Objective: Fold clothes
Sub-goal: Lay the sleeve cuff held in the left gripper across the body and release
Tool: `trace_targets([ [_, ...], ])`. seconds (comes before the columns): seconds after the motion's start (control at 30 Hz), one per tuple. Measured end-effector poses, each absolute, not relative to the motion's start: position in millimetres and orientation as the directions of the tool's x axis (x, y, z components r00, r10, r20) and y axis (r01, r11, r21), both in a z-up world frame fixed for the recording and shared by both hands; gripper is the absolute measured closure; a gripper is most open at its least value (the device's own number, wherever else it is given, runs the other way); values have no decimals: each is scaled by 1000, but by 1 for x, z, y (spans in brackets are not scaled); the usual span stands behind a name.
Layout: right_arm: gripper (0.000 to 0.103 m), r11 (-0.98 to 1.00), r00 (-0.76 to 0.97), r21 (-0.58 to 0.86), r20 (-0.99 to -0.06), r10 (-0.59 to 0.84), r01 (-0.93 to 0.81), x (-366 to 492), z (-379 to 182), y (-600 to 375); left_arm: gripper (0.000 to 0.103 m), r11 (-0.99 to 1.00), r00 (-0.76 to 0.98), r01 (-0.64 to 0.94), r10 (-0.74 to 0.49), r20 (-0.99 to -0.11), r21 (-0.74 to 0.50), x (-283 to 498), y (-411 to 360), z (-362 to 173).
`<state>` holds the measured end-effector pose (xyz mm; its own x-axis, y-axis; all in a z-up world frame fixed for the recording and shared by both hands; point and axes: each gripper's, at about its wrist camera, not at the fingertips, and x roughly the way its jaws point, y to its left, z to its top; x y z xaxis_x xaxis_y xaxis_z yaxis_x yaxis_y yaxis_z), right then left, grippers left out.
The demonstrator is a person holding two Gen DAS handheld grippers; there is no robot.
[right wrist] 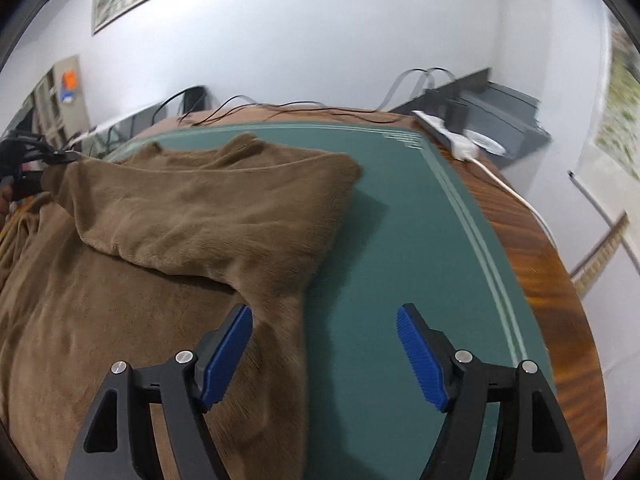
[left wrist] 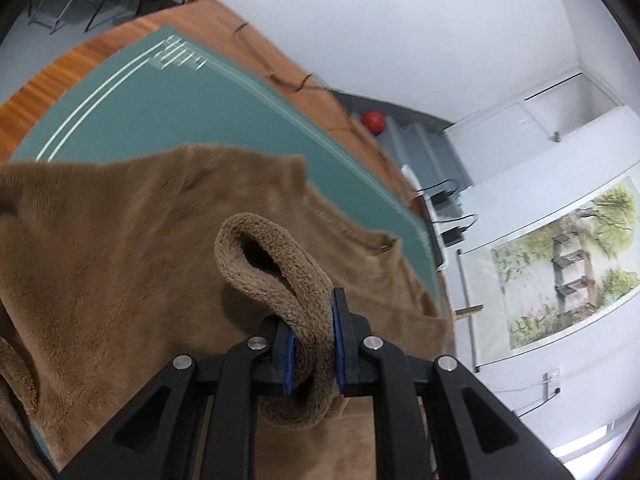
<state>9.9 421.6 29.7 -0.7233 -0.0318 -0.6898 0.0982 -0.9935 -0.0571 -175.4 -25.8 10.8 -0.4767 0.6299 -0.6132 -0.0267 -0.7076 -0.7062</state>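
A brown fleece garment (left wrist: 132,240) lies on a green mat (left wrist: 168,96). My left gripper (left wrist: 314,344) is shut on the garment's fuzzy cuff (left wrist: 280,264), which loops up between the blue pads. In the right wrist view the garment (right wrist: 192,216) is folded over on itself, and its right edge runs between my fingers. My right gripper (right wrist: 324,320) is open and empty, just above the garment's edge and the green mat (right wrist: 400,220). The left gripper (right wrist: 36,160) shows at the far left, holding a lifted sleeve end.
The mat lies on a wooden table (right wrist: 532,248). Black cables (right wrist: 248,108) and a white power strip (right wrist: 452,136) lie along the far edge. A red ball (left wrist: 374,120) sits beyond the table. A landscape picture (left wrist: 568,268) hangs on the wall.
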Motion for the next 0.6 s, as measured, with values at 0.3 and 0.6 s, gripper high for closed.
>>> trace_targets([
  [0.3, 25, -965, -695, -226, -716, 72, 132, -39, 12, 395, 76, -829, -488, -24, 497, -718, -558, -167, -32, -5],
  [0.6, 20, -973, -687, -205, -722, 79, 104, -32, 12, 414, 56, -884, -464, -14, 420, -780, -467, -161, -45, -26],
])
